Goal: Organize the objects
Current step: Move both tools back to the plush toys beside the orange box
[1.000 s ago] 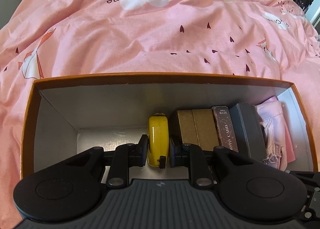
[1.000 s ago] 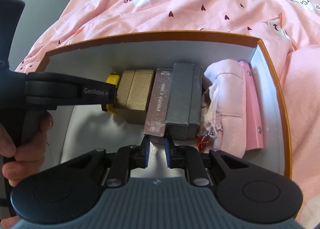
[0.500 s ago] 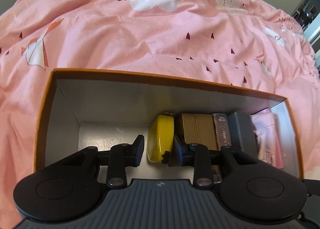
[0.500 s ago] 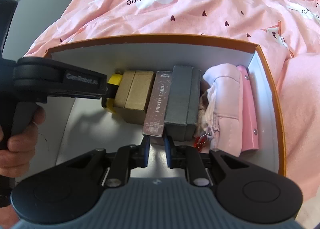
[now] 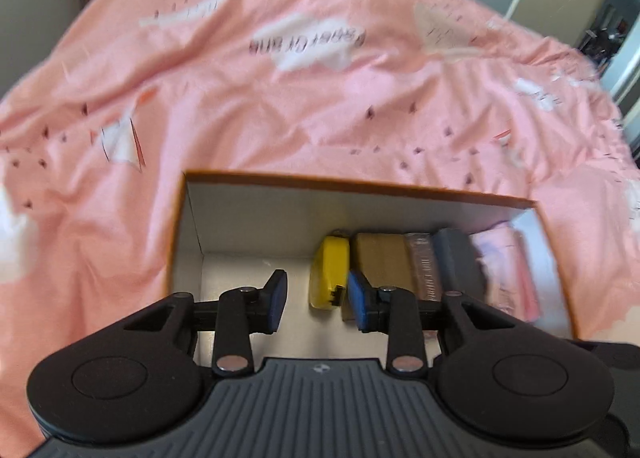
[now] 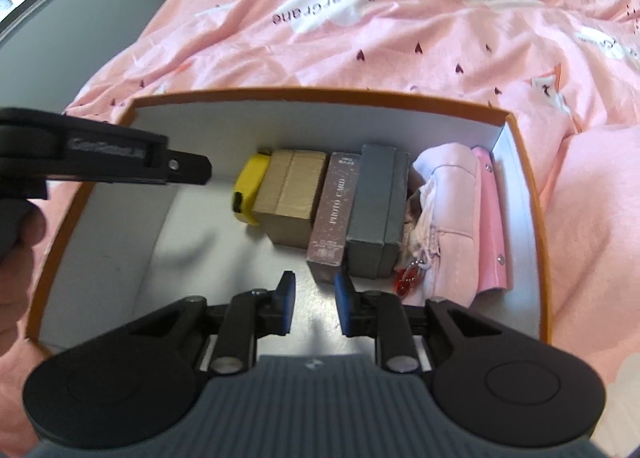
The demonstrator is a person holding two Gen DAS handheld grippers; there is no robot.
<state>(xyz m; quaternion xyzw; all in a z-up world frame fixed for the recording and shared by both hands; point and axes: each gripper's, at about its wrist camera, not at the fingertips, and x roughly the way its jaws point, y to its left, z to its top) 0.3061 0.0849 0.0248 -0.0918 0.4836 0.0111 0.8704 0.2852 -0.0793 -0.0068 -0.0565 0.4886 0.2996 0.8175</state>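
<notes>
An orange box (image 6: pixel 320 92) with a white inside lies on the bed. Along its far wall stand, from left to right, a yellow tape measure (image 6: pixel 250 188), a tan box (image 6: pixel 292 194), a brownish photo card box (image 6: pixel 334 214), a grey box (image 6: pixel 376 202), a pink pouch (image 6: pixel 452 218) and a pink case (image 6: pixel 490 218). My left gripper (image 5: pixel 318 298) hangs open above the box, and the tape measure (image 5: pixel 330 274) lies free below it. Jaws opening and nothing between them, my right gripper (image 6: pixel 315 300) is just short of the photo card box.
A pink duvet (image 5: pixel 280 118) surrounds the box (image 5: pixel 360 184). The box floor (image 6: pixel 200 250) left of the tape measure is bare. One black finger (image 6: pixel 180 168) of the left gripper crosses the box's left corner, with a hand (image 6: pixel 24 234) behind it. A red charm (image 6: pixel 406 278) lies by the pouch.
My left gripper let go of the yellow tape measure, spread its jaws and rose away from the box. The right gripper's jaws parted a little and it drew back slightly.
</notes>
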